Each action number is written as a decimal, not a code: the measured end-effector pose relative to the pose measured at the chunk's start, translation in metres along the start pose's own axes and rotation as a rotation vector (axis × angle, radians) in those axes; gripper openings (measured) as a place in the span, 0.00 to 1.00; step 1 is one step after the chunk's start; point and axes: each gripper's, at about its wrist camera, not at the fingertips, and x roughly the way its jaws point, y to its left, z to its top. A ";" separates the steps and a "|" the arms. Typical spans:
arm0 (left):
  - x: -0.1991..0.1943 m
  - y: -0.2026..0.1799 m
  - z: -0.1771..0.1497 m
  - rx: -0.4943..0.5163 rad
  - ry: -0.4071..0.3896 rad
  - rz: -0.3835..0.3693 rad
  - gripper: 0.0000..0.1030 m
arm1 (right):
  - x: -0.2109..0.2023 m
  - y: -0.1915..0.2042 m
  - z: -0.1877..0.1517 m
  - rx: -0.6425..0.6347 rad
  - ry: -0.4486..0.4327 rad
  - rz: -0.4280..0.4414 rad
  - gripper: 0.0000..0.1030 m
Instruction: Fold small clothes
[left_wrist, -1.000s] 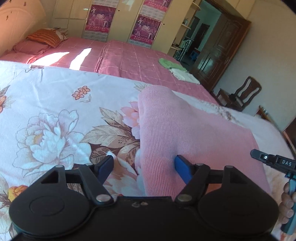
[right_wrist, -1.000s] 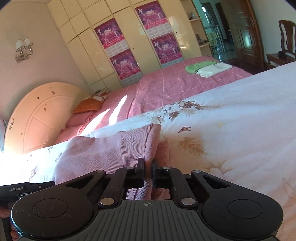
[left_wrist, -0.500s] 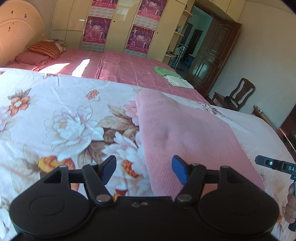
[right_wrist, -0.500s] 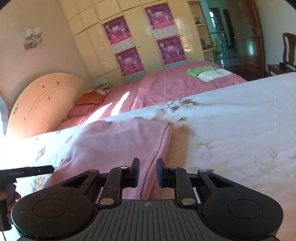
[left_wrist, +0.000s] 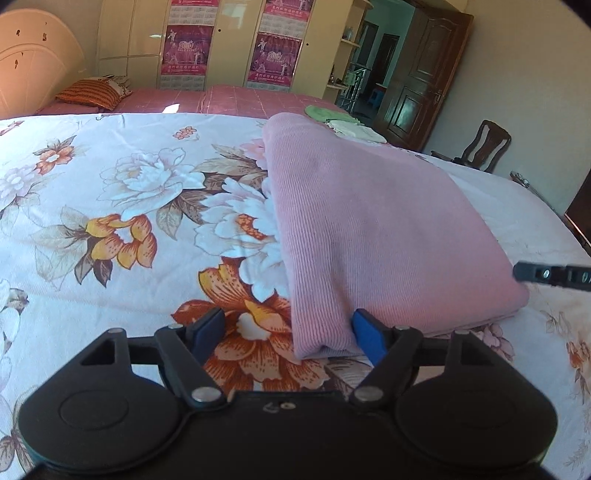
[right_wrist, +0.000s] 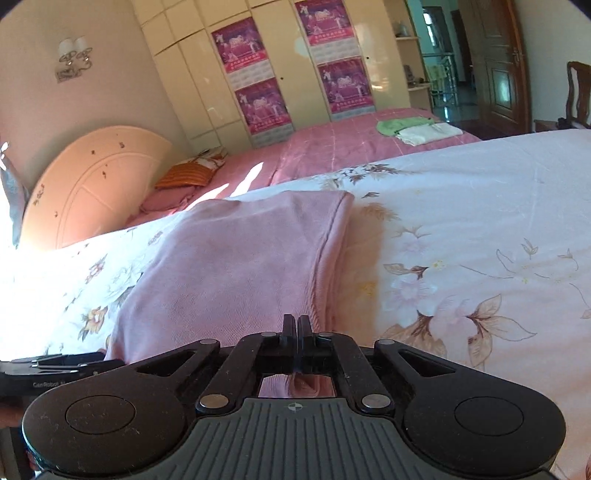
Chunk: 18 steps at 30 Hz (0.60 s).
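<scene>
Jaws: left gripper (left_wrist: 286, 332) wide, just reopened, near corner between; right gripper (right_wrist: 294, 325) just closed, empty. Pink garment (left_wrist: 369, 229) looks soft, light; grip corners.

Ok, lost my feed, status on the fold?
Left claw open, right claw shut, both empty. Pink garment folded flat on floral bedspread. Nothing in the way.
</scene>
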 end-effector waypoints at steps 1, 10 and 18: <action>0.000 -0.002 0.001 0.009 0.005 0.009 0.75 | 0.010 -0.002 -0.004 0.012 0.052 -0.009 0.00; -0.007 -0.010 -0.005 0.040 0.028 0.046 0.82 | -0.018 -0.007 0.001 0.098 -0.052 0.030 0.00; -0.018 -0.016 0.009 0.026 0.008 0.057 0.83 | -0.008 -0.022 0.000 0.179 0.013 0.054 0.58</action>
